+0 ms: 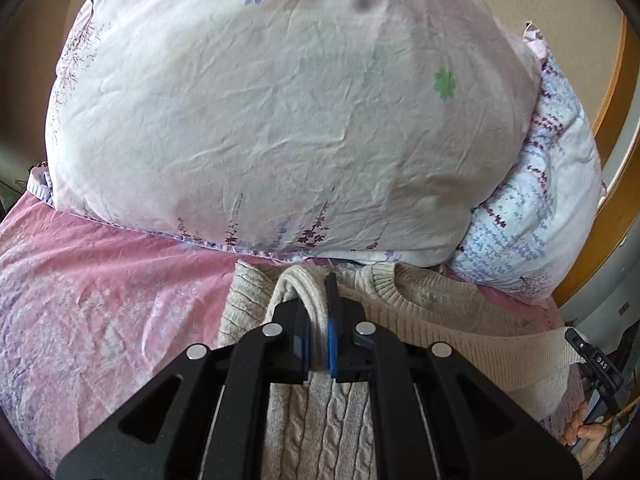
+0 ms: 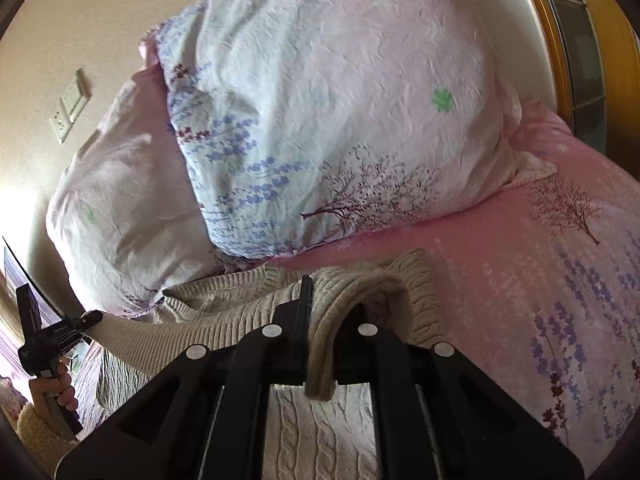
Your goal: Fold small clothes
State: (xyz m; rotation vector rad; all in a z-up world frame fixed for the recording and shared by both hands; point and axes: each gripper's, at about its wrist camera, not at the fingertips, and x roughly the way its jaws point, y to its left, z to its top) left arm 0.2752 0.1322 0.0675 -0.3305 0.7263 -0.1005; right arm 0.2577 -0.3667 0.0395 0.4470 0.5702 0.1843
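Note:
A beige cable-knit sweater (image 1: 460,332) lies on the pink bed sheet, its ribbed collar toward the pillows. My left gripper (image 1: 318,320) is shut on a fold of the sweater's knit edge near the left shoulder. The sweater also shows in the right wrist view (image 2: 224,304). My right gripper (image 2: 324,316) is shut on a bunched fold of the sweater's knit at its right side. Each gripper appears at the edge of the other's view, the right gripper (image 1: 600,372) and the left gripper (image 2: 44,340), held by a hand.
Two large floral pillows (image 1: 272,120) are stacked just beyond the sweater against the wall. The pink floral sheet (image 2: 540,280) spreads to both sides. A wooden window frame (image 2: 560,40) borders the bed on the right. A wall socket (image 2: 70,108) is at left.

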